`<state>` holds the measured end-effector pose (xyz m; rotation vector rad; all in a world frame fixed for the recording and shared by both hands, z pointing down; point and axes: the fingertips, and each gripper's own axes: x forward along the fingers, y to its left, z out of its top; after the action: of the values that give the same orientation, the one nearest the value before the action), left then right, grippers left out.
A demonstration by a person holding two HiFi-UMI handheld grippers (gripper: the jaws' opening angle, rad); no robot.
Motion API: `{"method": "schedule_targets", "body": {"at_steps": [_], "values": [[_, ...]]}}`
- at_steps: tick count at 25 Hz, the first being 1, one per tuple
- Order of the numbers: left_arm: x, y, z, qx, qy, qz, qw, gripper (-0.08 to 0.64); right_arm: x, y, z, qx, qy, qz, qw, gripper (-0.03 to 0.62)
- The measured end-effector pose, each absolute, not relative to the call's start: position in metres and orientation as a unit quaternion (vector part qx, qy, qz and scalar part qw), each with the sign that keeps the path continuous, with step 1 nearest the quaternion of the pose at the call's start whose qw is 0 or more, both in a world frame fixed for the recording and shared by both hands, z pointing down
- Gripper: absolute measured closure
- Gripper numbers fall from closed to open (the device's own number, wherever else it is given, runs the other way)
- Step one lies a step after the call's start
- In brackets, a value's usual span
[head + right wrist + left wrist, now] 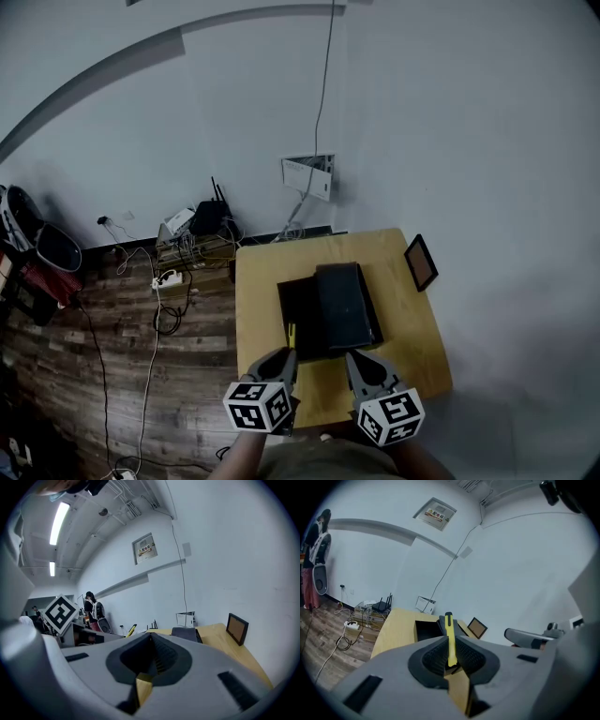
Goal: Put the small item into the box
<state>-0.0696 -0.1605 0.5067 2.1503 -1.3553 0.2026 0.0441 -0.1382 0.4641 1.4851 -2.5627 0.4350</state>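
Jaws of left gripper [449, 641] clamp yellow item [449, 629], angled toward box [305, 319].

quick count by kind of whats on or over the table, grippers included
grippers: 2 (left gripper, right gripper)
black box: 1
yellow item: 1
picture frame: 1
total: 5

Small framed picture [420, 262], router [208, 217], white power strip [166, 278]
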Motion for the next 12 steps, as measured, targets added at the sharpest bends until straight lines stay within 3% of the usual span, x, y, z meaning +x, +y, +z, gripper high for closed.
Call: {"method": "schedule_targets", "body": {"at_steps": [12], "values": [[-0.063, -0.224, 0.557, 0.803, -0.466, 0.159, 0.335, 0.522, 0.028, -0.176, 0.487, 0.499, -0.844, 0.169, 0.098, 0.592]]}}
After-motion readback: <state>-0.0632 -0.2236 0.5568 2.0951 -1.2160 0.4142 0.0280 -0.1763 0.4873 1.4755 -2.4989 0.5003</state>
